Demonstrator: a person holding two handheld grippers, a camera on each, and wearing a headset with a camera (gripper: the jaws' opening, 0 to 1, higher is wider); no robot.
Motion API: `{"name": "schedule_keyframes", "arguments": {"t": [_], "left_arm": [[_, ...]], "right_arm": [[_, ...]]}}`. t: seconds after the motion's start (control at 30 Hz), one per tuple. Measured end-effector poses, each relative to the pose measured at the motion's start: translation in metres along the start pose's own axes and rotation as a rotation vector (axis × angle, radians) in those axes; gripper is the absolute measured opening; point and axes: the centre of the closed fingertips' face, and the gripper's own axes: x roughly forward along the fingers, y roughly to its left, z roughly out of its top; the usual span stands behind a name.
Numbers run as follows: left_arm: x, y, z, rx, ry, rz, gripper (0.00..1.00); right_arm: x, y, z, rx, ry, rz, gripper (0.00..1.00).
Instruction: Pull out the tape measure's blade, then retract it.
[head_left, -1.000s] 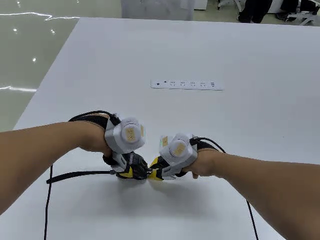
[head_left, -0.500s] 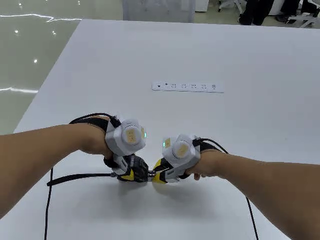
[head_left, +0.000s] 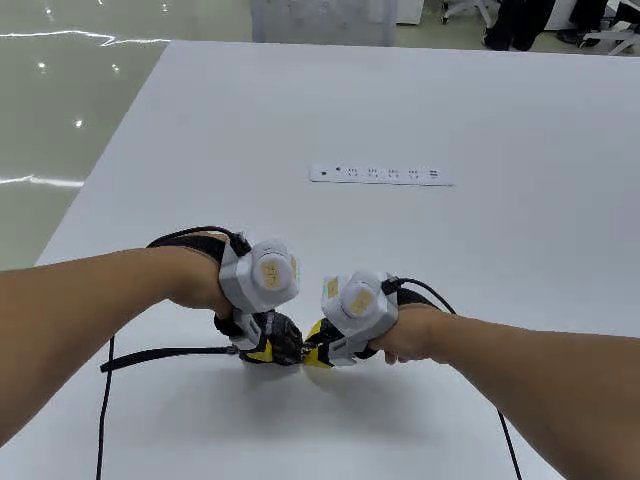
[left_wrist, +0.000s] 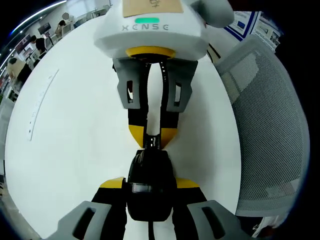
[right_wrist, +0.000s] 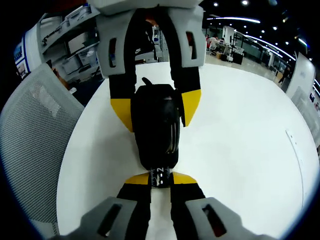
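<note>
Anchoring the pull, the tape measure (right_wrist: 156, 120) is clamped in the left gripper's (left_wrist: 150, 184) fingers (left_wrist: 112, 183), low over the tabletop (head_left: 400, 110). Its blade (right_wrist: 160, 172), barely drawn out, is pinched by the right gripper (right_wrist: 160, 180), ready for parting.

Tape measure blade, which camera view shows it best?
The right gripper view: the blade, markings readable, sits pinched in the right tongs just outside the black case. The left gripper view gives a short sliver at the case mouth; the head view is too far to make it out.
</note>
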Motion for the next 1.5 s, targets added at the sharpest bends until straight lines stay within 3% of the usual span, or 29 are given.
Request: {"name": "schedule_keyframes", "arguments": {"t": [0.7, 1.5], "left_arm": [[0.000, 0.000, 0.000, -0.009, -0.002, 0.002, 0.32], [0.001, 0.000, -0.001, -0.005, -0.004, 0.006, 0.32]], "right_arm": [[-0.013, -0.001, -0.017, -0.009, 0.039, -0.007, 0.12], [-0.027, -0.002, -0.035, -0.003, 0.048, -0.012, 0.12]]}}
